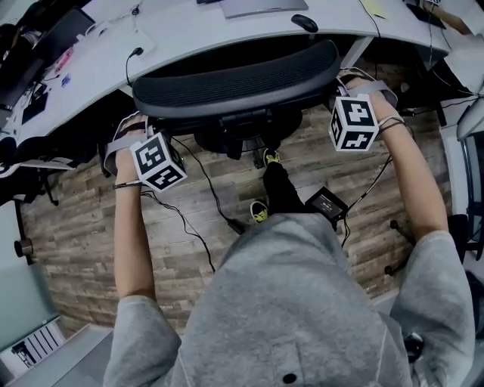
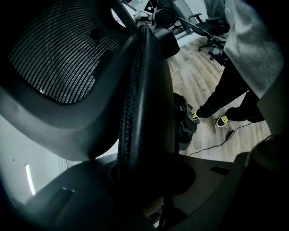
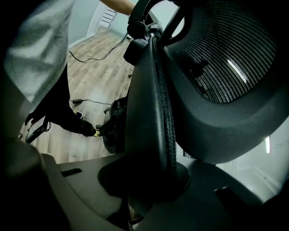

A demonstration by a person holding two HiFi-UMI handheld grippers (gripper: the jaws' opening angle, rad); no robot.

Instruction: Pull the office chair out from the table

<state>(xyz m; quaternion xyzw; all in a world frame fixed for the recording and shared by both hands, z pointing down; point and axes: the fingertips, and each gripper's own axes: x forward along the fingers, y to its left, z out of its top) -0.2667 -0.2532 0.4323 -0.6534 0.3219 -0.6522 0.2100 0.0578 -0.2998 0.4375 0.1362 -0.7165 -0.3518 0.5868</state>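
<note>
An office: a mesh-backed office chair (image 1: 242, 79) stands at a long white table (image 1: 189, 34) bearing a mouse (image 1: 305, 23) and cables. More swivel chairs (image 2: 213, 26) stand on the wood-plank floor (image 1: 83, 242).

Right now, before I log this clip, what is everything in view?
office chair: one, black, backrest at the desk edge
desk: one, white, top of head view
mouse: one, black, on desk
floor: wood planks, brown-grey
cable: at least one, black, across floor
power brick: one, black, on floor
sweatshirt: one, grey, on the person
shoes: two, yellow-black, behind chair
left gripper: shut on backrest's left edge
right gripper: shut on backrest's right edge
</note>
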